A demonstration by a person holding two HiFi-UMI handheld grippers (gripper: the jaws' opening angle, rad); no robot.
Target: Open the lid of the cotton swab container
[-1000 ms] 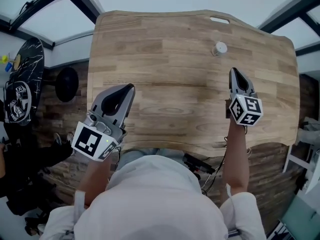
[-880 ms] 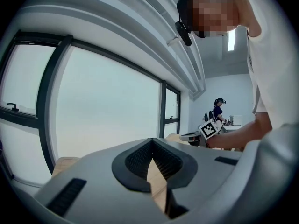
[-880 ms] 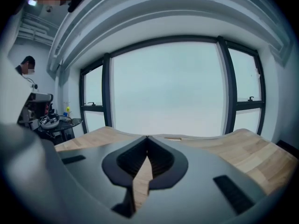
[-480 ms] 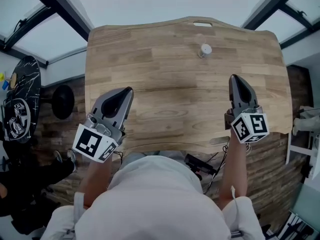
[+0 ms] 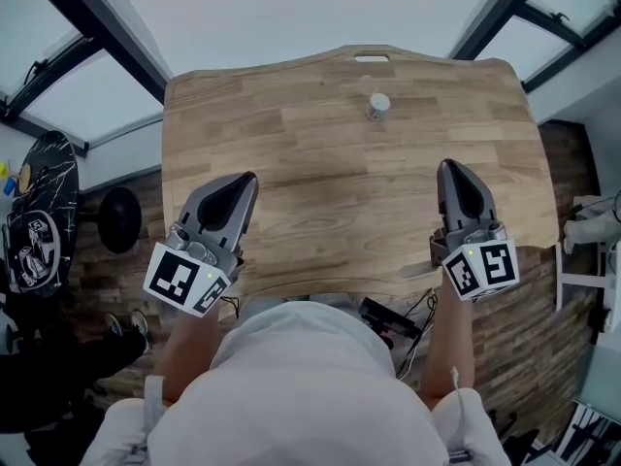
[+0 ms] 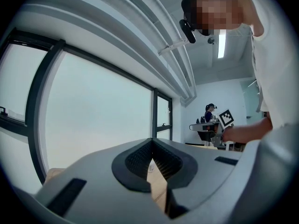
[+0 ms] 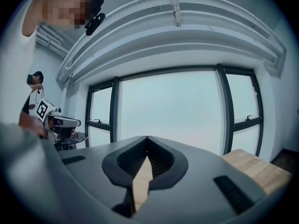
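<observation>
The cotton swab container (image 5: 377, 106), a small white round tub with its lid on, stands near the far edge of the wooden table (image 5: 320, 153). My left gripper (image 5: 249, 179) is shut and empty over the table's near left part, far from the tub. Over the near right part my right gripper (image 5: 449, 167) is also shut and empty, well short of the tub. In the left gripper view the left gripper (image 6: 151, 142) tilts up toward the windows; a sliver of table shows below the closed tips. The right gripper (image 7: 147, 139) likewise points up at the windows.
An oval slot (image 5: 371, 59) is cut in the table's far edge. A black round table (image 5: 39, 212) stands to the left on the floor. Cables (image 5: 393, 320) hang under the near edge. A second person with a gripper (image 6: 226, 118) stands in the room behind.
The head camera has shifted, so the table and tub sit further left and higher in view. My right gripper has drawn back toward the near edge. The left gripper keeps its place.
</observation>
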